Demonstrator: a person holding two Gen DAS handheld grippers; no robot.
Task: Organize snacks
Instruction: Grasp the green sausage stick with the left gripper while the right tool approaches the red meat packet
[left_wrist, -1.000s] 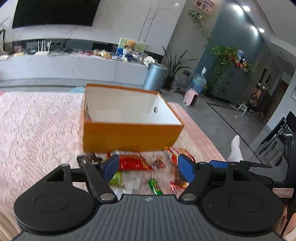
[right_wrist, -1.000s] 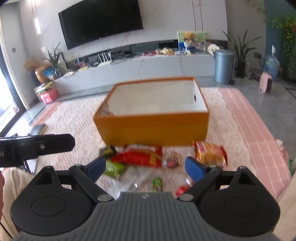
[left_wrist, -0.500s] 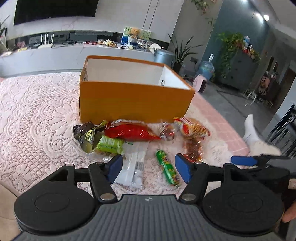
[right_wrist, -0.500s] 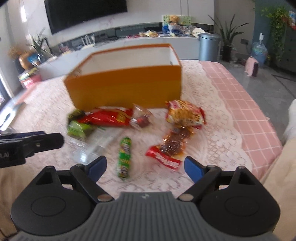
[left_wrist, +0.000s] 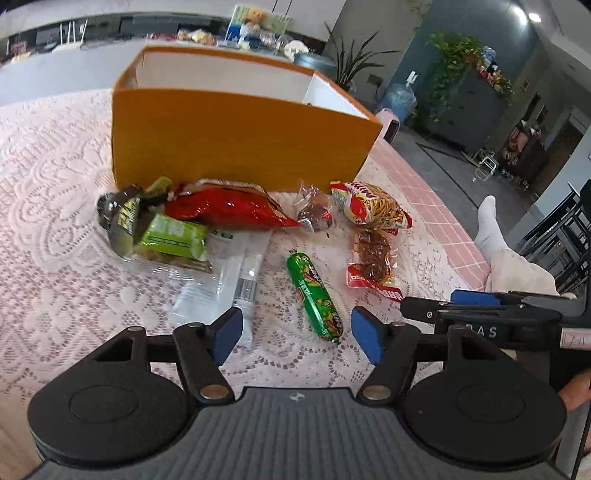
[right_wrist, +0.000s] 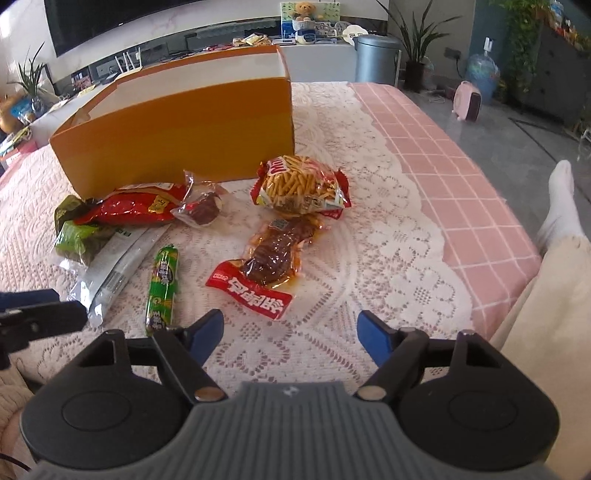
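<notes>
An open orange box (left_wrist: 236, 136) (right_wrist: 177, 136) stands on the lace tablecloth. Several snacks lie in front of it: a red bag (left_wrist: 229, 210) (right_wrist: 129, 210), a green sausage stick (left_wrist: 314, 295) (right_wrist: 162, 284), a noodle snack bag (left_wrist: 373, 206) (right_wrist: 299, 184), a red-labelled meat pack (left_wrist: 373, 262) (right_wrist: 266, 266), a green pack (left_wrist: 173, 236), a clear white pack (left_wrist: 236, 273) (right_wrist: 114, 262). My left gripper (left_wrist: 295, 334) is open and empty, just before the sausage stick. My right gripper (right_wrist: 290, 334) is open and empty, just before the meat pack.
The table's right edge, with pink checked cloth (right_wrist: 461, 166), drops to the floor. A person's leg in a white sock (right_wrist: 557, 206) is at the right. The right gripper shows at the right of the left wrist view (left_wrist: 480, 314). A TV bench stands behind.
Both grippers have tilted down and moved closer over the snacks; the box now sits higher and farther in both views. Both stayed open.
</notes>
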